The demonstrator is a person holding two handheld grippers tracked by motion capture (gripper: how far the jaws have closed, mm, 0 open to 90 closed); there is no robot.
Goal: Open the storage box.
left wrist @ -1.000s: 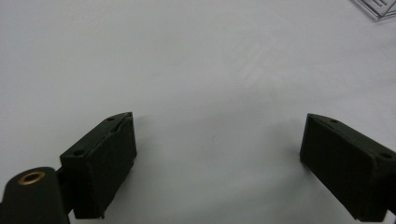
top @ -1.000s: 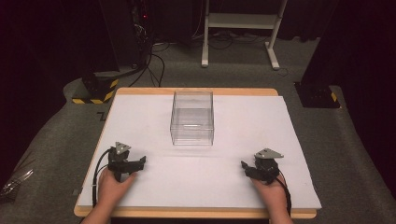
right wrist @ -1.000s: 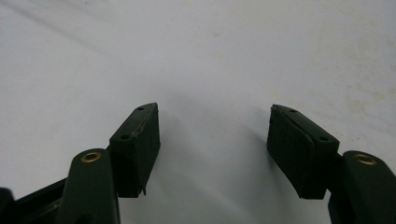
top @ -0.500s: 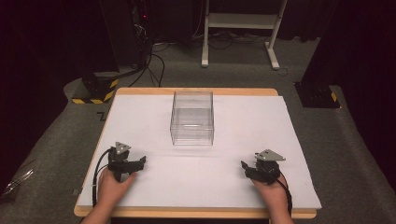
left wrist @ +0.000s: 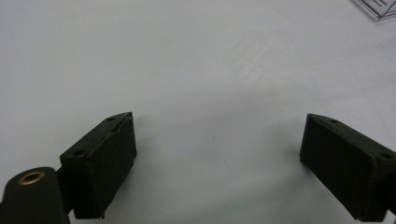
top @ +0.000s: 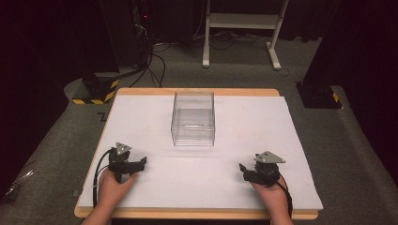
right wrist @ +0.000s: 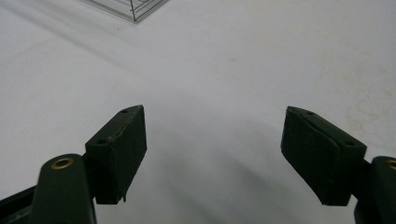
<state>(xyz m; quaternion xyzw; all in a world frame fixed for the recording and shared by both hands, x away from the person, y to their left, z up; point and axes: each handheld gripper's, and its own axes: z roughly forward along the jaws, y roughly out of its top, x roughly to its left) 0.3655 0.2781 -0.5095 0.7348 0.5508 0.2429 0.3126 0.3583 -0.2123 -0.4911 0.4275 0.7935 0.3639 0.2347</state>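
1. Dark room beyond; grey carpet floor (top: 56, 140), a white stand (top: 239, 28) at the far end, cables on the floor at the far left.
2. White surface (top: 244, 122) with a wooden edge showing at its near and far sides.
3. Clear box (top: 193, 118) stands upright on the surface, on the far half, about midway between my two sides. It looks empty; its walls are see-through.
4. My left gripper (top: 136, 164) sits low over the near left part of the surface, held in my left hand (top: 112, 187). A cable (top: 97, 171) loops from it toward the surface's left edge.
5. Left gripper view: fingers (left wrist: 100, 163) wide apart, nothing between them, bare white surface below. A corner of the box (left wrist: 376, 7) shows at the top right, well apart from the fingers.
6. My right gripper (top: 246, 171) sits low over the near right part of the surface, held in my right hand (top: 272, 194). A grey plate (top: 269, 157) is on top of it.
7. Right gripper view: fingers (right wrist: 119, 149) wide apart, nothing between them, white surface below. A corner of the box (right wrist: 133, 7) shows at the top left, well apart.
8. Both grippers are well apart from each other and from the box; each points inward, toward the middle of the surface.
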